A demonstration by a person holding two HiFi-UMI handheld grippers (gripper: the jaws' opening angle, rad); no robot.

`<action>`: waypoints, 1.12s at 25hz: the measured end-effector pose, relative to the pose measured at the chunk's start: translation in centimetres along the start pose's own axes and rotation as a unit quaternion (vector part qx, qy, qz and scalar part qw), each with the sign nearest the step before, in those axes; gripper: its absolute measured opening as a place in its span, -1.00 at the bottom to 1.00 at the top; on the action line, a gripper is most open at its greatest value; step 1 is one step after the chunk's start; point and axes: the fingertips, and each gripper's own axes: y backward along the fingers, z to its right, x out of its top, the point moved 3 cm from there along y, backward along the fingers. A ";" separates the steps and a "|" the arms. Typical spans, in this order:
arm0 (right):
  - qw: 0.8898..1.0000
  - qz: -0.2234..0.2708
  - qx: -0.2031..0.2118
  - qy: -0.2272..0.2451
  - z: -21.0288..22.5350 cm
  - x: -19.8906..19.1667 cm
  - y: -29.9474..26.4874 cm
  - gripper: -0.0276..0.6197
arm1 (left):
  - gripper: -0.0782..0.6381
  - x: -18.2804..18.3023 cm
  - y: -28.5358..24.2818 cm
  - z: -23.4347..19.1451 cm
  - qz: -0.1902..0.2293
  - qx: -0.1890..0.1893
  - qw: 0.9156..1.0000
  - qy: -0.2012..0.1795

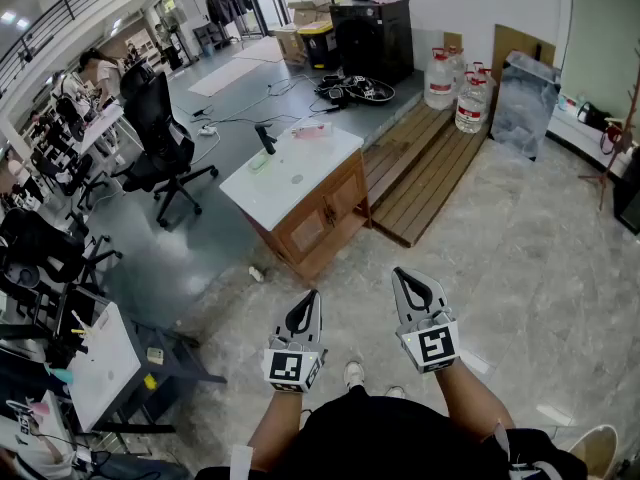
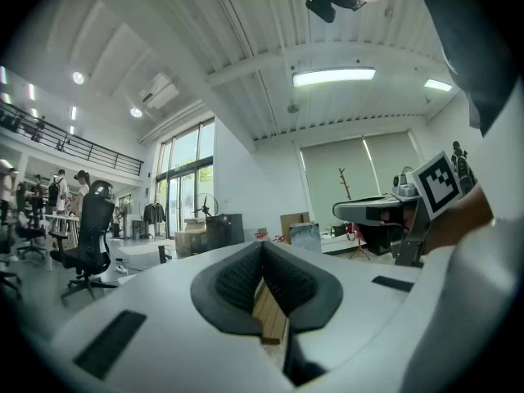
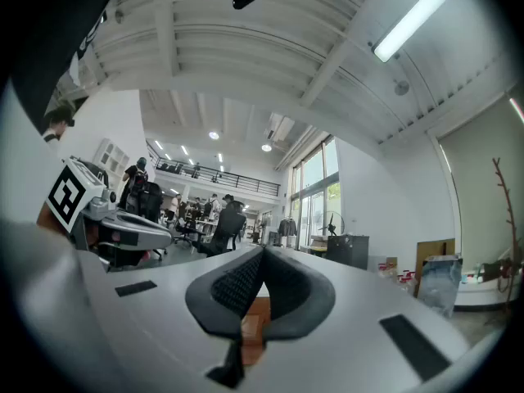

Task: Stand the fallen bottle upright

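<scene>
A white-topped wooden cabinet (image 1: 300,183) stands a few steps ahead on the floor. On its top lies a small pale bottle-like thing (image 1: 259,161) on its side, beside a dark upright fixture (image 1: 265,138) and a pink item (image 1: 312,131). Both grippers are held low in front of the person, well short of the cabinet. My left gripper (image 1: 313,296) has its jaws together with nothing in them; its own view shows the pads meeting (image 2: 262,250). My right gripper (image 1: 398,273) is likewise shut and empty, tips touching (image 3: 262,256).
A black office chair (image 1: 165,138) stands left of the cabinet. A wooden pallet (image 1: 430,163) and water jugs (image 1: 455,83) lie behind it to the right. A white desk (image 1: 100,363) is close at the left. People work at desks far left.
</scene>
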 end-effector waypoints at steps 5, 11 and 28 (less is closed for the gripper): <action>1.000 0.004 -0.005 0.004 1.0 0.5 1.1 -0.88 | -0.73 1.2 -0.1 0.8 0.018 0.009 1.000 -0.013; 1.000 0.006 -0.003 0.018 1.7 0.2 0.5 -0.88 | -0.73 1.0 -1.6 0.8 0.026 0.008 1.000 -0.015; 0.999 0.002 -0.047 0.020 4.9 -2.8 -10.8 -0.77 | -0.73 -2.4 -10.8 -7.1 0.004 -0.031 1.000 0.005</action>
